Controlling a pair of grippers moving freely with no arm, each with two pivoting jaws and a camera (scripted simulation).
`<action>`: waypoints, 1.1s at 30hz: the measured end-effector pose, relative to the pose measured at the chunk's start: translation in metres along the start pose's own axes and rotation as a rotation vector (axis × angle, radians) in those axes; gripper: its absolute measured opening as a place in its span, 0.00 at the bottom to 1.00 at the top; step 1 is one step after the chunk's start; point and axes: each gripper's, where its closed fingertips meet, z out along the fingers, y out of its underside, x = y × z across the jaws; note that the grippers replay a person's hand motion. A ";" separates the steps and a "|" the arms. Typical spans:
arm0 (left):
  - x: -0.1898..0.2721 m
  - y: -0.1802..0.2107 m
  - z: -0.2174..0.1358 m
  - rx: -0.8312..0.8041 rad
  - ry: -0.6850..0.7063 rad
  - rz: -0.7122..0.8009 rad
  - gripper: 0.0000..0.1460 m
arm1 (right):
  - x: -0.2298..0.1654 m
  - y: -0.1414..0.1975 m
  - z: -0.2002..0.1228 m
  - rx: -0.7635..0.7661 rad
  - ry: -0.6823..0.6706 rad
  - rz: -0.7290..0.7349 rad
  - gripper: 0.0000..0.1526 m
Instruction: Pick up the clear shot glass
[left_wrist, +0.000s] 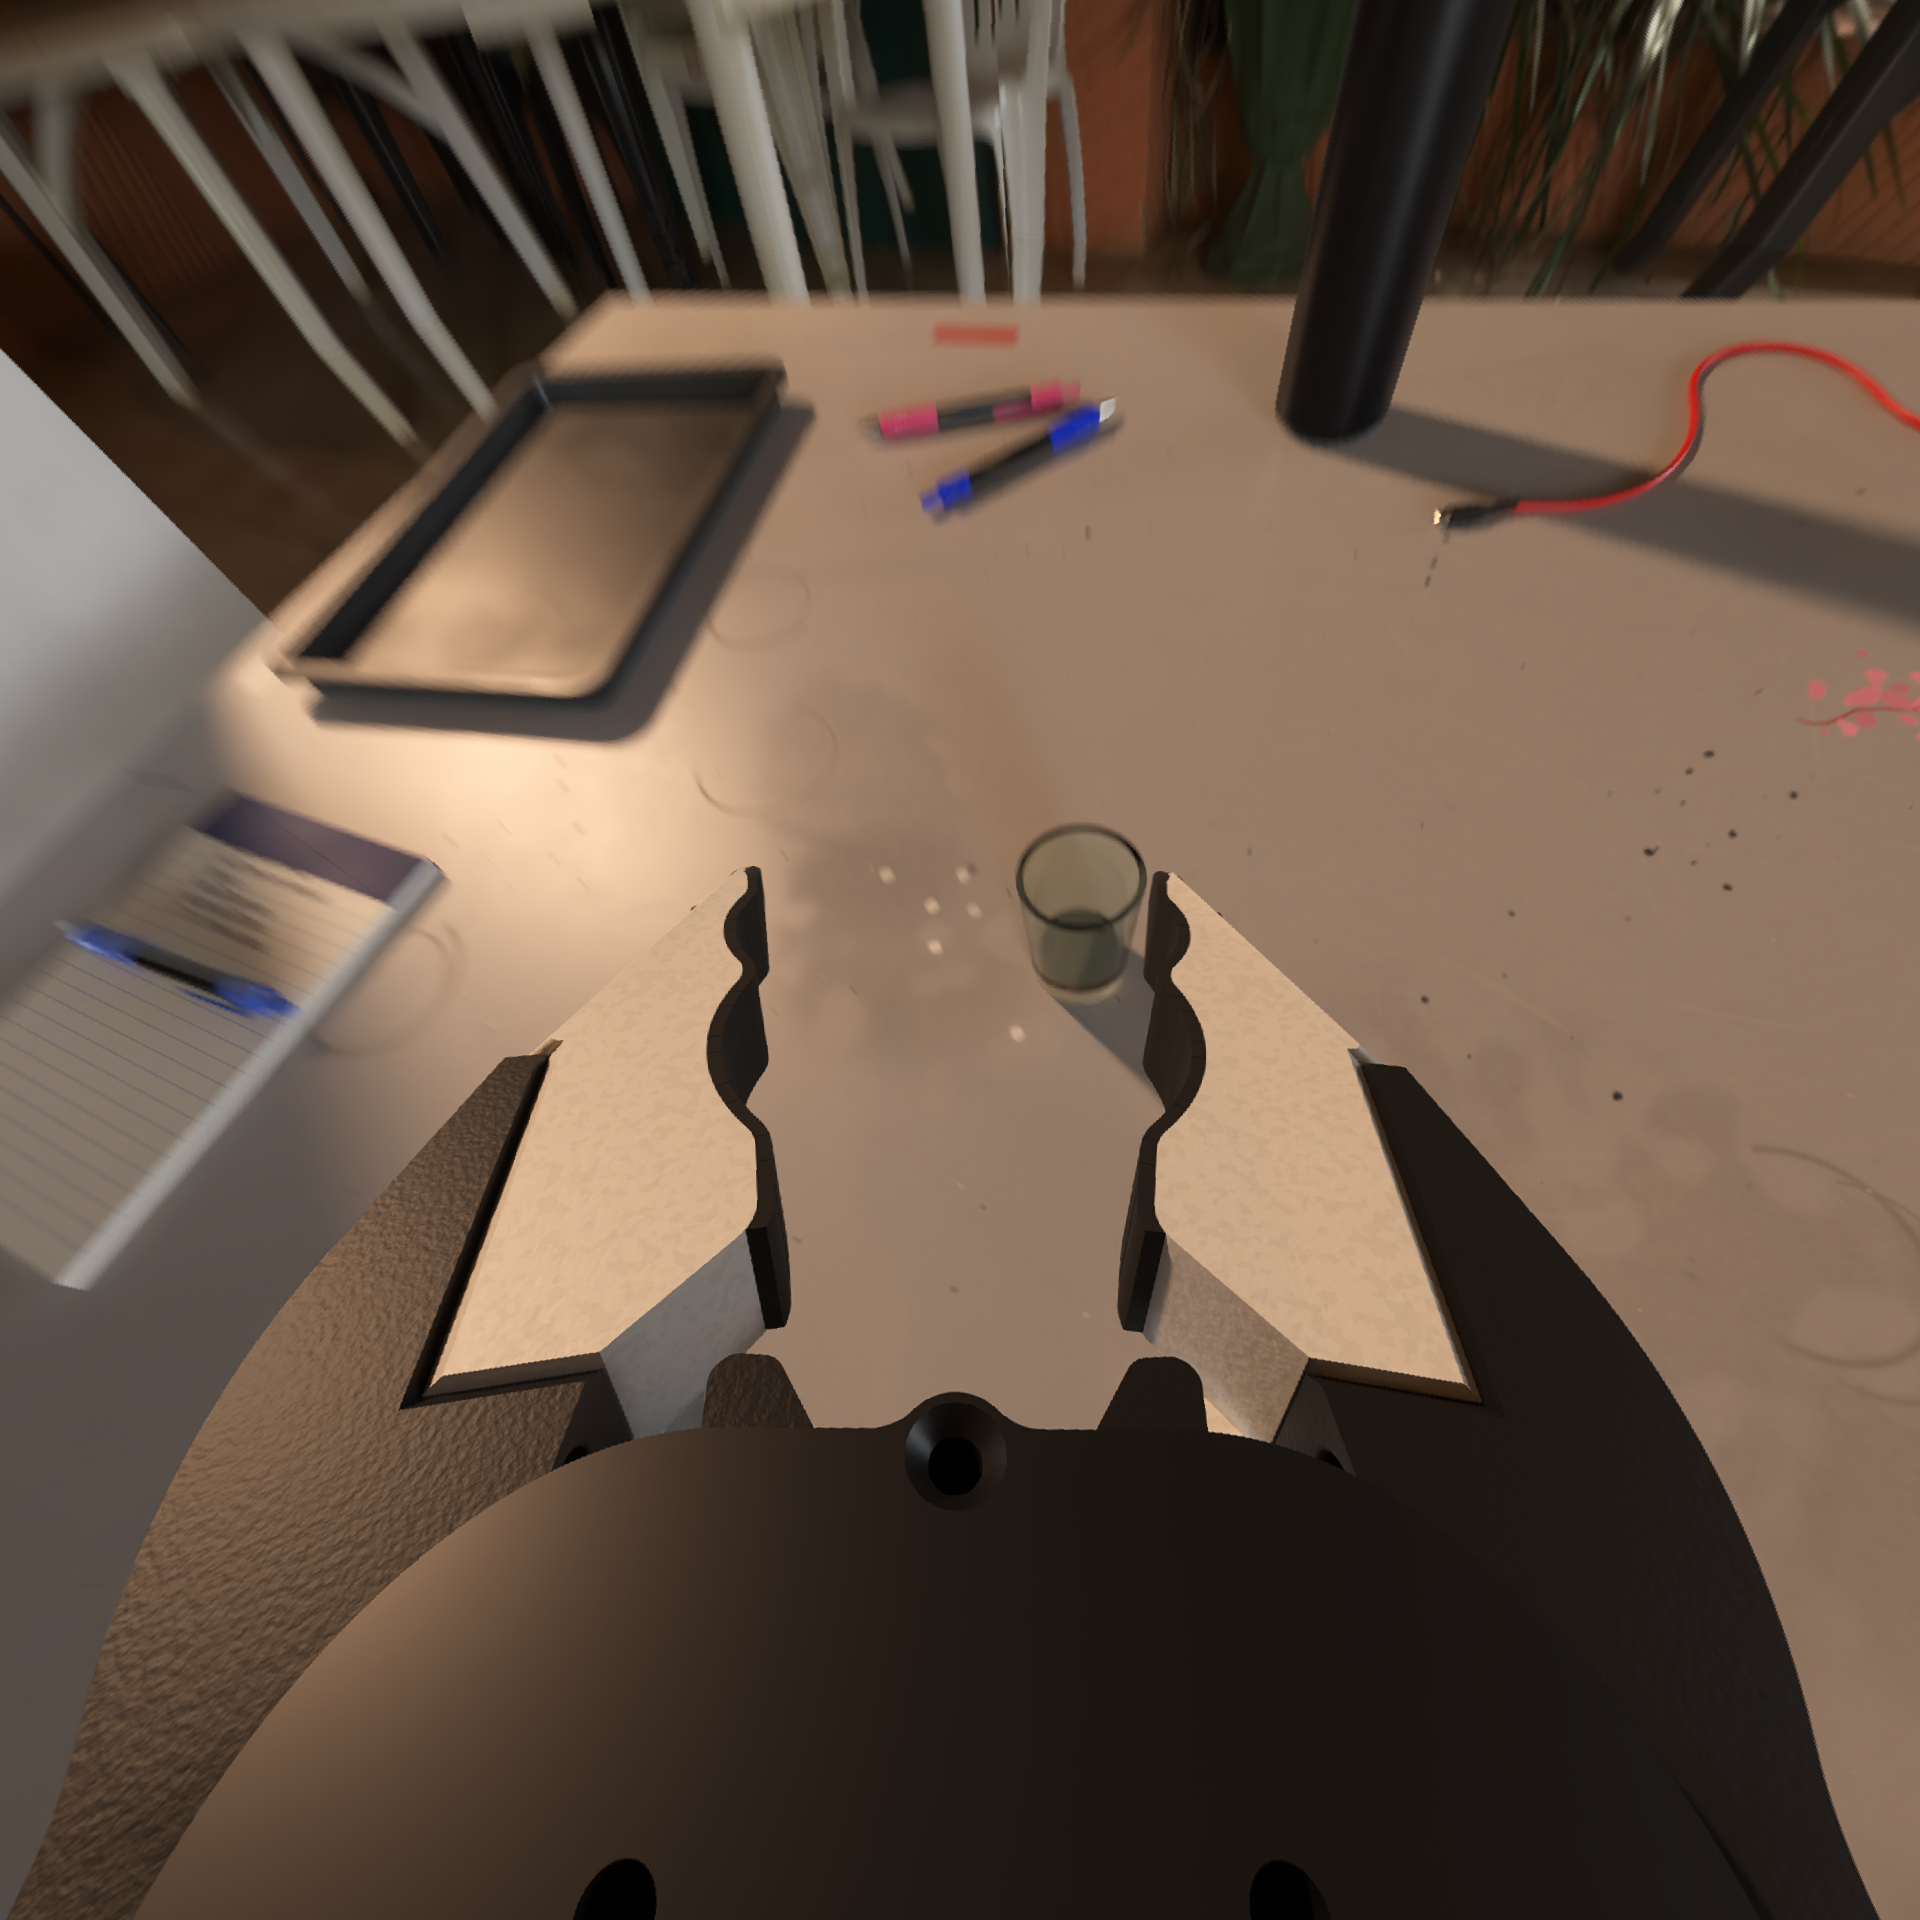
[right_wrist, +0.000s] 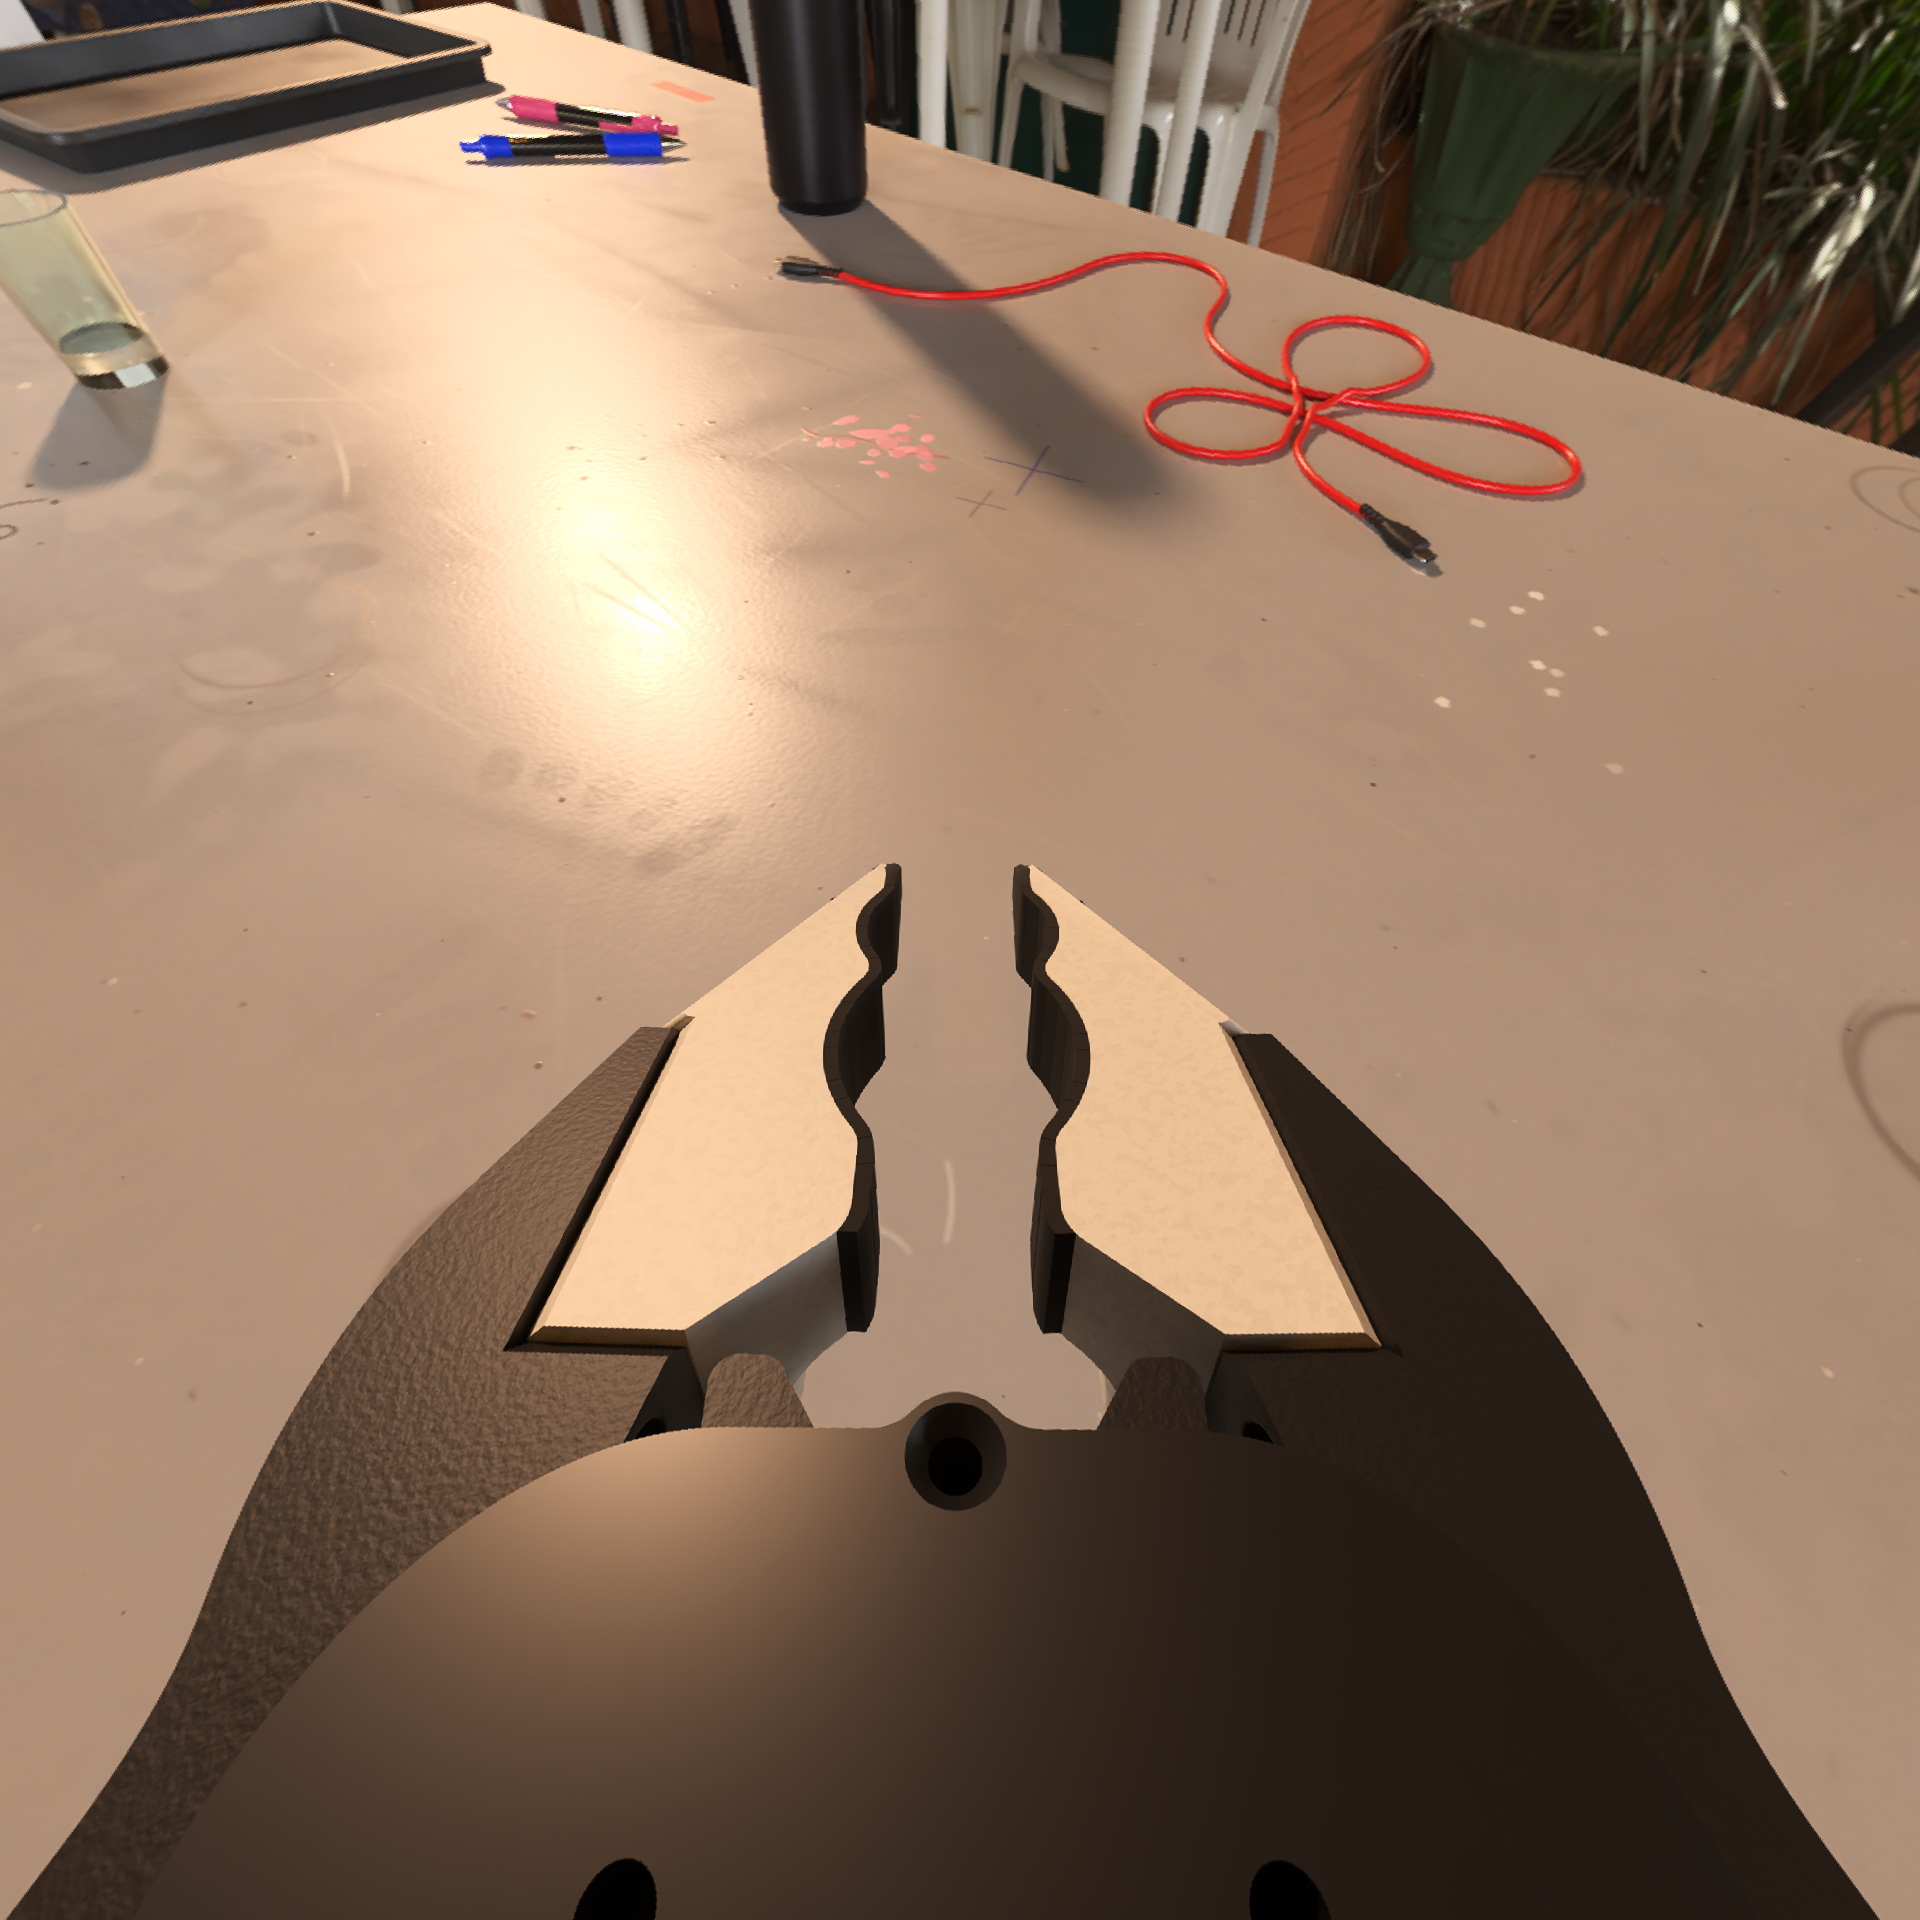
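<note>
Glass: the clear shot glass (left_wrist: 1081, 906) stands upright on the tan worktop (left_wrist: 1351, 831), mouth up, so the sides are free to grab.
Left tongs: the left tongs (left_wrist: 951, 883) are spread wide and hold nothing. They are open like this to fit around the glass.
Where the glass is: it sits just past the tips, close to the right-hand finger, not in the middle of the gap. I think the tongs need to slide a bit that way before they squeeze.
Right tongs: the right tongs (right_wrist: 956, 878) have only a small gap and hold nothing. They hang over bare worktop, well away from the glass (right_wrist: 73, 291), so they stay out of the way.
Other things: a black tray (left_wrist: 530, 540), two pens (left_wrist: 997, 442), a red cable (right_wrist: 1330, 395), a notepad (left_wrist: 197, 1018) and a black cylinder (right_wrist: 816, 104) sit far off, so nothing blocks the path.
Watch out: a bump from one finger could tip the glass.
</note>
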 end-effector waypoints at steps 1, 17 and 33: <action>0.001 0.013 0.013 -0.039 0.016 -0.035 0.52 | -0.002 0.000 0.001 0.001 -0.007 -0.002 0.14; 0.046 0.069 0.114 -0.335 0.111 -0.067 0.48 | 0.007 0.014 -0.011 -0.029 -0.007 0.059 0.13; 0.017 0.052 0.103 -0.318 0.047 0.046 0.34 | 0.016 0.020 -0.025 -0.019 0.010 0.119 0.13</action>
